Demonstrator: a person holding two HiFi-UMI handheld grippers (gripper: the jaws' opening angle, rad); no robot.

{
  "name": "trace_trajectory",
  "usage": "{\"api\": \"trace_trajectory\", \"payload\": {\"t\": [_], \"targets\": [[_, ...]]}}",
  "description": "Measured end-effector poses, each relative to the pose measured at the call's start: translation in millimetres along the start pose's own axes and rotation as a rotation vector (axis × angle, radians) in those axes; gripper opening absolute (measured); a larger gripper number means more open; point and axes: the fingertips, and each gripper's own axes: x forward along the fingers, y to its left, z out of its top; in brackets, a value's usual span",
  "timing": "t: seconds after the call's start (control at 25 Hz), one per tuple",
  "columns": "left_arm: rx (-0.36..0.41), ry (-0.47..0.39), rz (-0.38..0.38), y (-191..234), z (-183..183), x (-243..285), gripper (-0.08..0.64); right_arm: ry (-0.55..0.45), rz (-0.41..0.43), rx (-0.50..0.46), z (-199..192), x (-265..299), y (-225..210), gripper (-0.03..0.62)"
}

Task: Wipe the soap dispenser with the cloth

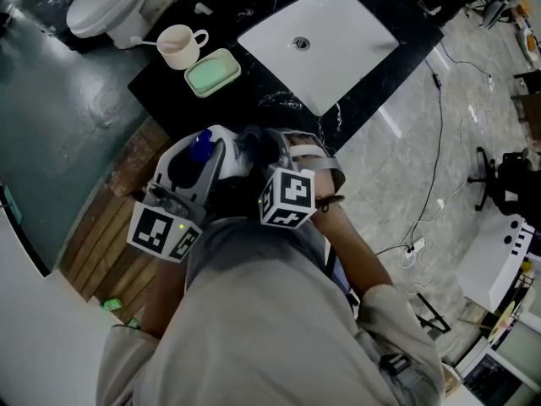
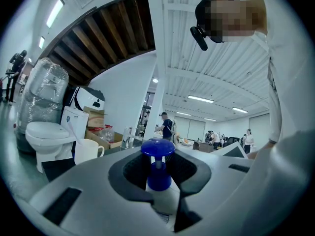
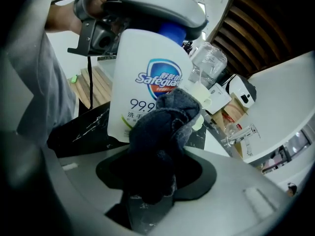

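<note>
The soap dispenser point(image 3: 142, 77) is a white bottle with a blue pump point(image 2: 157, 163) and a printed blue label. My left gripper point(image 2: 158, 183) is shut on its neck and holds it upright above the near edge of the black counter. In the head view the blue pump point(image 1: 201, 146) shows between the left gripper's pale jaws. My right gripper point(image 3: 156, 181) is shut on a bunched dark grey cloth point(image 3: 160, 141). The cloth's front presses against the lower part of the bottle's label side. In the head view the right gripper point(image 1: 258, 155) sits just right of the bottle.
On the black counter point(image 1: 254, 91) stand a white square basin point(image 1: 338, 49), a pale mug point(image 1: 179, 45) and a green soap dish point(image 1: 212, 72). A white toilet point(image 1: 114, 2) is at the far left. Wooden slats point(image 1: 106, 227) lie lower left, and cables point(image 1: 435, 159) trail over the floor at right.
</note>
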Motion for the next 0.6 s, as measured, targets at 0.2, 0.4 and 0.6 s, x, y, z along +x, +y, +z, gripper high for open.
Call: {"api": "trace_trajectory", "payload": {"t": [0.2, 0.4, 0.6], "targets": [[0.002, 0.0, -0.001, -0.8, -0.2, 0.6, 0.084, 0.032, 0.002, -0.032, -3.6, 2.4, 2.9, 0.186], [0.002, 0.0, -0.002, -0.8, -1.0, -0.1, 0.085, 0.055, 0.035, -0.034, -8.3, 3.9, 10.2, 0.186], [0.005, -0.002, -0.005, -1.3, -0.9, 0.1, 0.085, 0.069, 0.054, -0.037, -9.5, 3.0, 14.2, 0.186]]}}
